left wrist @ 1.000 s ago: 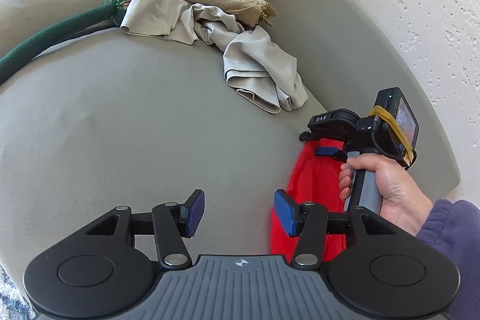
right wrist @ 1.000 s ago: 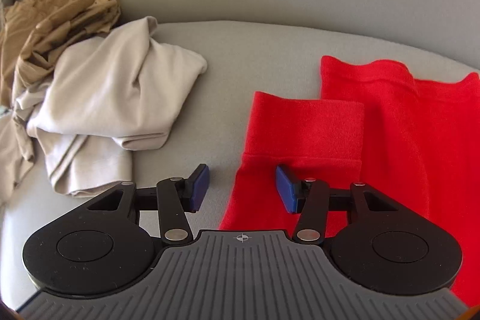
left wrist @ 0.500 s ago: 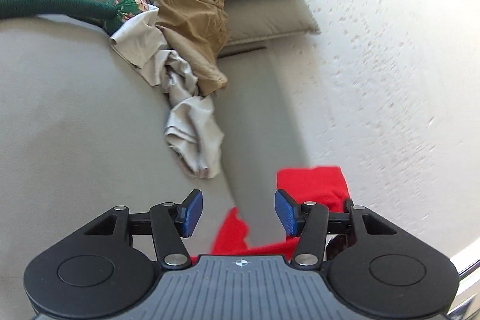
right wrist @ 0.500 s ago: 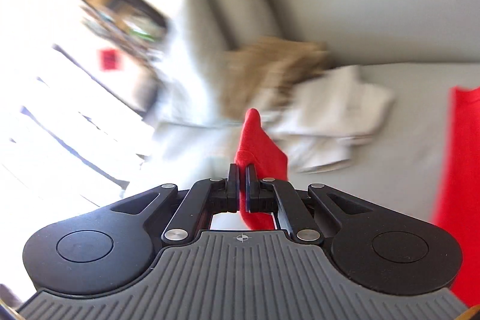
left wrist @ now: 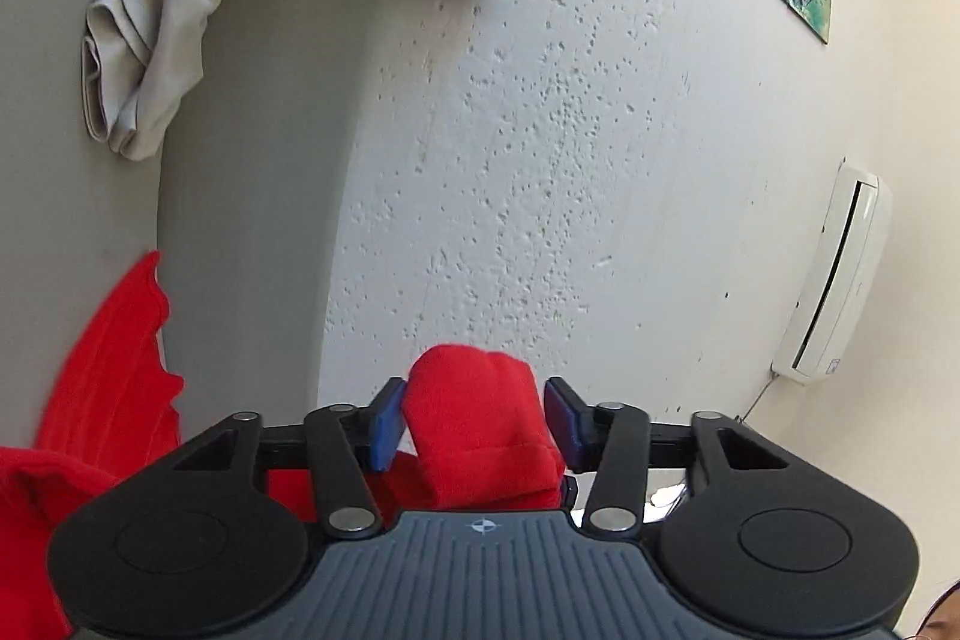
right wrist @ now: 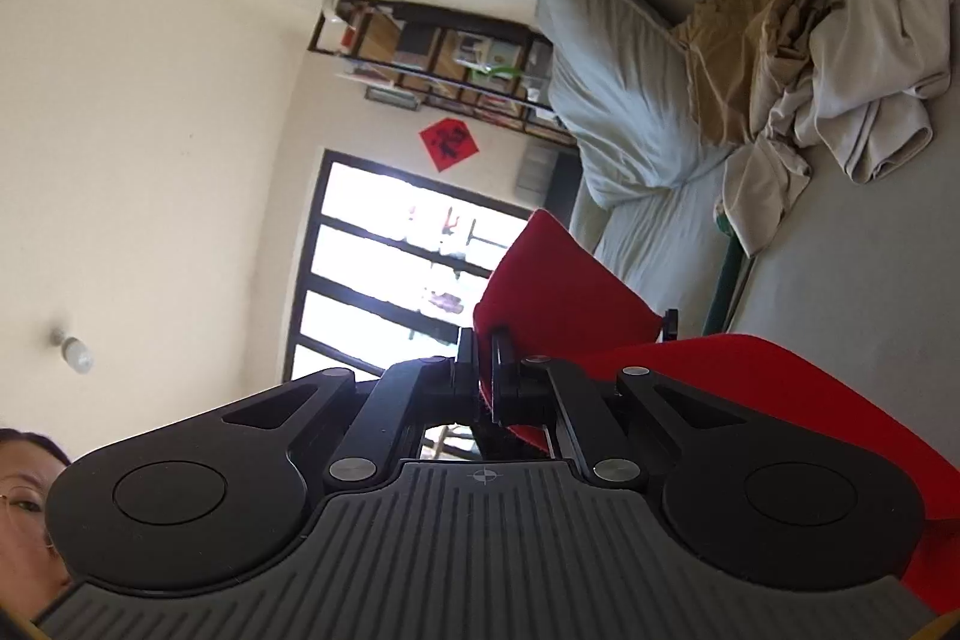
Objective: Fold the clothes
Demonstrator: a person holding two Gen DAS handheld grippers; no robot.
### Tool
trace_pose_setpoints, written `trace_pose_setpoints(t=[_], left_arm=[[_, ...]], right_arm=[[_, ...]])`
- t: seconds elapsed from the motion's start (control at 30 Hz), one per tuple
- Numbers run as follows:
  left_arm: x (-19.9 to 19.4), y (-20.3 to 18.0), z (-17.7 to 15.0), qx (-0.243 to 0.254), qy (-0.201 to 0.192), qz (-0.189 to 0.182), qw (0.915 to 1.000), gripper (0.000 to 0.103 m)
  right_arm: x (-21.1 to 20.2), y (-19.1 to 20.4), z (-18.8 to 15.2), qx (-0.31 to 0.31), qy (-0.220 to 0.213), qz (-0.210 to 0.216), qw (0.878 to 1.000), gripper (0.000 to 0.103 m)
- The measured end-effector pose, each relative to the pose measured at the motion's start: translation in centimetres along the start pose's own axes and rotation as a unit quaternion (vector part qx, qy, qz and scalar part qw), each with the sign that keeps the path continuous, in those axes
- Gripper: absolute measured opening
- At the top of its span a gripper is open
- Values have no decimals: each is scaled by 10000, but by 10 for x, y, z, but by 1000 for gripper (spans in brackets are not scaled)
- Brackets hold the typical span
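While my right gripper (right wrist: 485, 367) pinches the red garment (right wrist: 564, 298) at frame centre, my left gripper (left wrist: 475, 424) gapes around a bunched fold, unclamped; it could slip free.

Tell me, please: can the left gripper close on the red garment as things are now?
Probably yes. A bunched part of the red garment already sits between the open blue pads of the left gripper, with nothing in between. The right gripper is shut on another edge of it.
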State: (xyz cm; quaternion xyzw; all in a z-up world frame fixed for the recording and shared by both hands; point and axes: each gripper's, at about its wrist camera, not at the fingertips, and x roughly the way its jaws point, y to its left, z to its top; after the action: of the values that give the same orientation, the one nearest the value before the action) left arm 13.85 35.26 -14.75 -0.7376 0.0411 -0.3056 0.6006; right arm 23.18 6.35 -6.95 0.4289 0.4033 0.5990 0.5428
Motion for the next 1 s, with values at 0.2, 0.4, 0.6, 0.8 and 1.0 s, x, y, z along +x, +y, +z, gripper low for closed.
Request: trace_pose_setpoints(t=[0.2, 0.4, 0.6, 0.8, 1.0], left_arm=[[15, -36, -8, 815, -12, 534, 9952, 3], [31, -124, -30, 2524, -142, 1683, 9528, 3], [36, -242, -86, 4925, -863, 2723, 8221, 3], [32, -276, -86, 5518, -1213, 3520, 7463, 3], [19, -235, -29, 5399, -1012, 4234, 7204, 3]], right_arm=[[-8, -9, 16, 5, -171, -250, 9995, 4], [-24, 35, 18, -739, -328, -1533, 9849, 15], [-77, 149, -5, -2077, -1231, -2307, 9426, 36], [-121, 226, -31, -2611, -1932, -2892, 9005, 48], [-129, 243, -48, -2812, -1820, -3270, 8837, 56]])
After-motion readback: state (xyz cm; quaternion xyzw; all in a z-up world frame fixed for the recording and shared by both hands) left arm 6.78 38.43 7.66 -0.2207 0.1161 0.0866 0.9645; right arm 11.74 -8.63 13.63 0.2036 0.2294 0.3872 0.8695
